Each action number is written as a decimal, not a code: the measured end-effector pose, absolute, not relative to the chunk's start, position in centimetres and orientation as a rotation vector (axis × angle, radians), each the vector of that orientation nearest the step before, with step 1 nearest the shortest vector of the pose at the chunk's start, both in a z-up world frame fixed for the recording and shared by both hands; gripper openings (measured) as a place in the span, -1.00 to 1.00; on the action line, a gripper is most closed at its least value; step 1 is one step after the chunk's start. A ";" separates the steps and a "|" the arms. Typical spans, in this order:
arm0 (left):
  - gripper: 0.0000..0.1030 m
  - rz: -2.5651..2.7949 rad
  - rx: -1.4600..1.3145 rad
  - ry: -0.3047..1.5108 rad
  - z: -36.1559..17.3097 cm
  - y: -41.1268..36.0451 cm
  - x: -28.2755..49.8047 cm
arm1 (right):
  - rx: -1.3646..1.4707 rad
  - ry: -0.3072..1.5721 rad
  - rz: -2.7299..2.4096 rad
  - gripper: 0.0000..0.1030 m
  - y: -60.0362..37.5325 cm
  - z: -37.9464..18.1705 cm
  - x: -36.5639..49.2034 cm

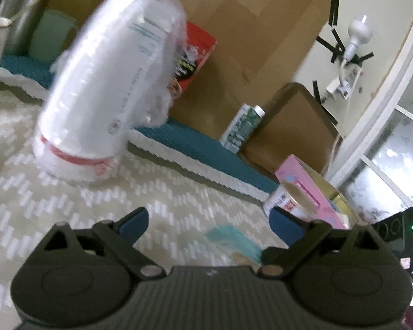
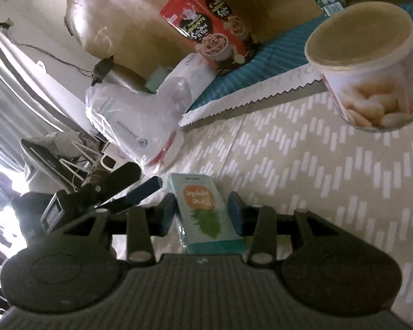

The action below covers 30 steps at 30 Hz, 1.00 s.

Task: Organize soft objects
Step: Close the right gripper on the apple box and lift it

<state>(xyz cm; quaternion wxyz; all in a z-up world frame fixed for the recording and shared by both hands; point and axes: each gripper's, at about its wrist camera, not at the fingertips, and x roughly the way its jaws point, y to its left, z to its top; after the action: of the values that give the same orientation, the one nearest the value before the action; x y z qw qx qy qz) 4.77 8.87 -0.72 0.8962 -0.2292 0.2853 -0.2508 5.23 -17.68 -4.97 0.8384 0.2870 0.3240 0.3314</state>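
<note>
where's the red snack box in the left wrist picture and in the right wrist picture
Left wrist: red snack box upper middle, partly hidden behind the bagged stack of cups.
Right wrist: upper middle, standing on the teal mat.
Shared landmark: the bagged stack of cups.

Soft daylight; window glare blown out left; motion blur; fisheye edges bent.

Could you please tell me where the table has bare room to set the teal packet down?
The widest bare patch is the chevron cloth between the cup sleeve, the tin and the open left gripper. The right gripper brackets the teal packet. It is crowded along the blue mat, with the red box and bottle.
</note>
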 end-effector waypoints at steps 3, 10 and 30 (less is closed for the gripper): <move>0.99 -0.585 -0.530 0.646 -0.9 8.5 5.4 | 0.524 0.650 0.703 -0.13 -17.5 -4.6 4.4; 0.99 -0.678 -0.532 0.729 -1.1 7.0 7.2 | 0.388 0.571 0.709 -0.13 -17.3 -4.9 3.8; -0.60 -0.650 -0.397 0.744 -2.2 5.1 7.6 | -0.130 0.449 0.590 0.15 -12.5 -5.1 -0.4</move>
<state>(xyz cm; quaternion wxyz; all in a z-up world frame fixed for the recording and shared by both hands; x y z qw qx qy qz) 7.57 5.08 -2.19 0.8617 -0.1895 0.3545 -0.3098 -0.40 -12.51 -5.11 0.9300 -0.0634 0.2193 0.2881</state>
